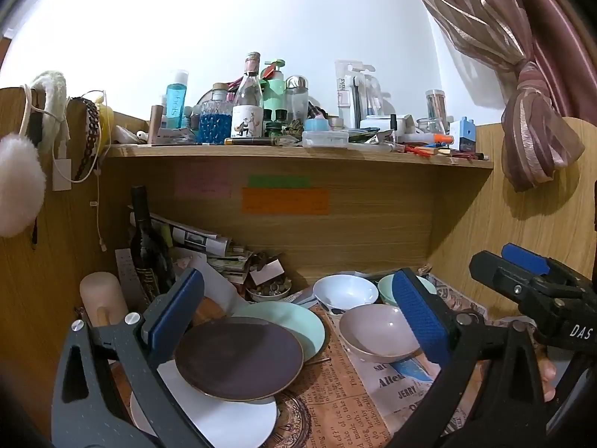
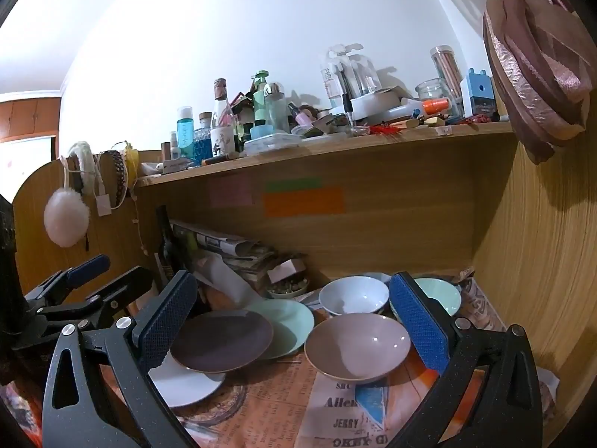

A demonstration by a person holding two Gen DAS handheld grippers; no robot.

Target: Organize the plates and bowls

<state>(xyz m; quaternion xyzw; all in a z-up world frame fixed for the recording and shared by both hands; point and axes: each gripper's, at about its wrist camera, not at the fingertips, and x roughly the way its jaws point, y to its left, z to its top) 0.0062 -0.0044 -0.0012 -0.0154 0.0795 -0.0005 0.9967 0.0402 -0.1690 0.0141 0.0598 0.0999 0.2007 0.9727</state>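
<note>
Both grippers hung low over the desk with nothing in them. The left gripper (image 1: 298, 313) had its jaws spread wide, framing the plates, and the right gripper (image 2: 294, 317) was spread just as wide, framing the bowls, so I'd guess each hand was sizing up its own pile before grabbing.

Nearest on the left sat the white plate (image 1: 231, 422), flat on the newspaper mat (image 1: 335, 403). The dark purple plate (image 1: 238, 358) lay tilted across it, far edge propped on the mint plate (image 1: 298, 321) behind, which is probably why the stack looked so sloppy. To the right was the pinkish bowl (image 2: 358, 347), upright. Farther back were the white bowl (image 2: 352, 295) and, right of it, the mint bowl (image 2: 444, 295), partly hidden by a finger. All three bowls sat unnested. Way back, the shelf (image 1: 298, 155) was crammed with bottles.
</note>
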